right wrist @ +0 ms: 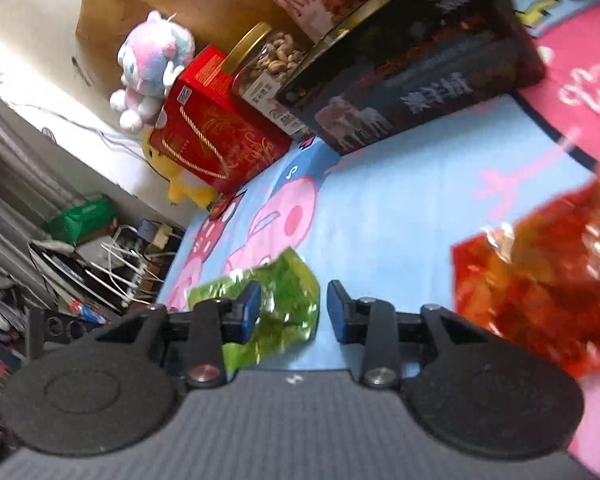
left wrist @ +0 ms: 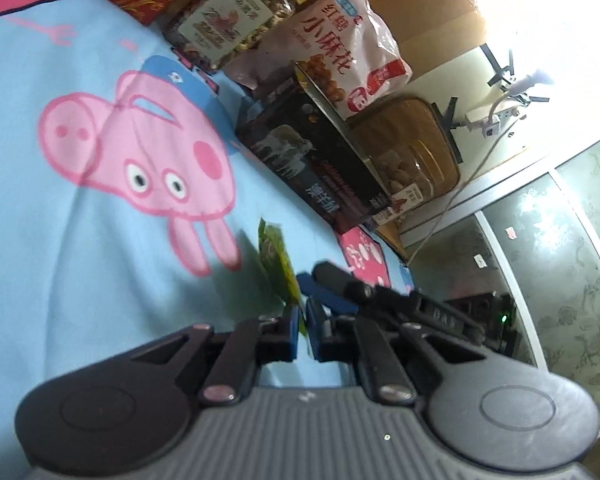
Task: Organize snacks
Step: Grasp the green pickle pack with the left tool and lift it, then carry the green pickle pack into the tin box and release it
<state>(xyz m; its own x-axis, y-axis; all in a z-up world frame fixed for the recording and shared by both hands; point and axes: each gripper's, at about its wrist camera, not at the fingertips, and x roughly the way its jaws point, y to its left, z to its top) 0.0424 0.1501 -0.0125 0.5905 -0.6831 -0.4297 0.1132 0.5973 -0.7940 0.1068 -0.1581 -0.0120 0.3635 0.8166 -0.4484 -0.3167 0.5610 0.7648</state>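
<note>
My left gripper (left wrist: 303, 330) is shut on a green snack packet (left wrist: 278, 260), held edge-on above the blue cartoon cloth (left wrist: 60, 240). My right gripper (right wrist: 293, 312) is open, its blue pads on either side of the same green packet (right wrist: 288, 292). The right gripper's arm and blue finger show in the left wrist view (left wrist: 340, 284), just right of the packet. A red snack bag (right wrist: 548, 292) lies on the cloth to the right of my right gripper.
Along the back stand a red gift box (right wrist: 216, 136), a jar of nuts (left wrist: 228, 20), a pink bag of twists (left wrist: 348, 48), a dark box (left wrist: 316, 160) and a clear tub (left wrist: 412, 160). Plush toys (right wrist: 152, 68) and cables (right wrist: 120, 264) lie beyond the cloth's edge.
</note>
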